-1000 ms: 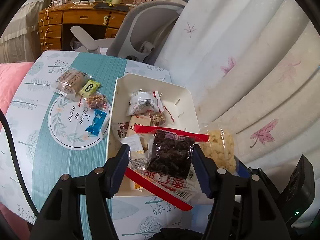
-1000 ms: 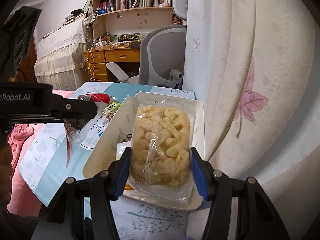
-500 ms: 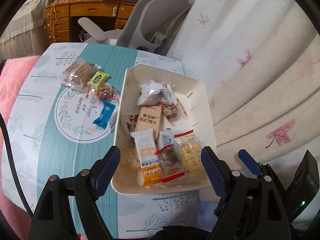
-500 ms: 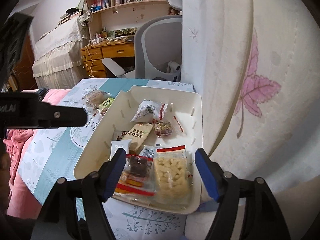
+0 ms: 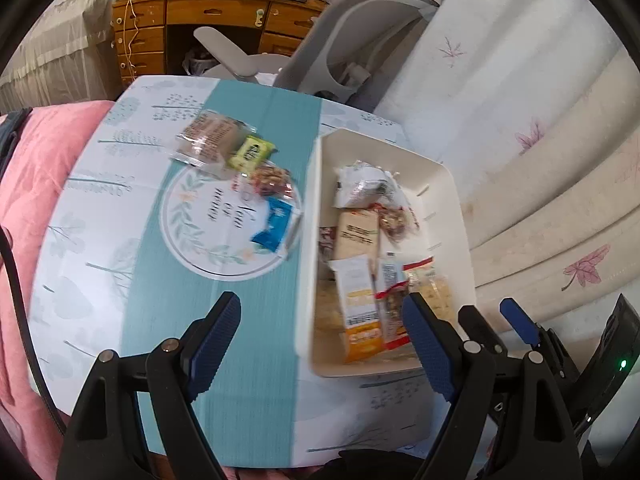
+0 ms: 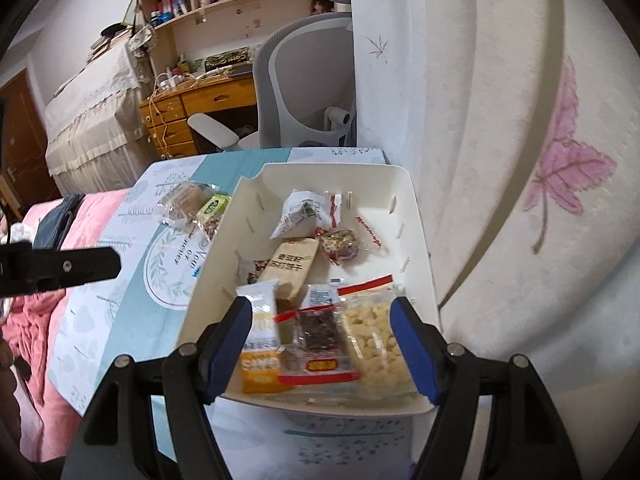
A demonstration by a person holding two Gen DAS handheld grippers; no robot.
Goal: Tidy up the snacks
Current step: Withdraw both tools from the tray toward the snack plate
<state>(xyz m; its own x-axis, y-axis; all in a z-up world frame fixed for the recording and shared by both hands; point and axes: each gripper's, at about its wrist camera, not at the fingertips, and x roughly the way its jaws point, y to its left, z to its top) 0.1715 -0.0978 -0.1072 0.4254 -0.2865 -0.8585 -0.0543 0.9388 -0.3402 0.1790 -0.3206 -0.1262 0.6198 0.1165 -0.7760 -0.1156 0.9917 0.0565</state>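
Observation:
A white tray sits on the right side of the patterned table. Inside it lie a dark fruit packet with red edges, a bag of pale puffs, an orange-and-white packet, a tan cracker packet and a white packet. My right gripper hovers open above the tray's near end, holding nothing. My left gripper is open and empty over the tray's near-left rim. On the cloth lie a clear-wrapped cake, a green packet, a nut packet and a blue packet.
A white curtain with pink leaves hangs close along the tray's right side. A grey office chair and a wooden desk stand beyond the table. A pink blanket lies off the table's left edge.
The left gripper let go of the dark fruit packet and the right let go of the puff bag; both now lie in the tray. The left gripper has shifted leftward.

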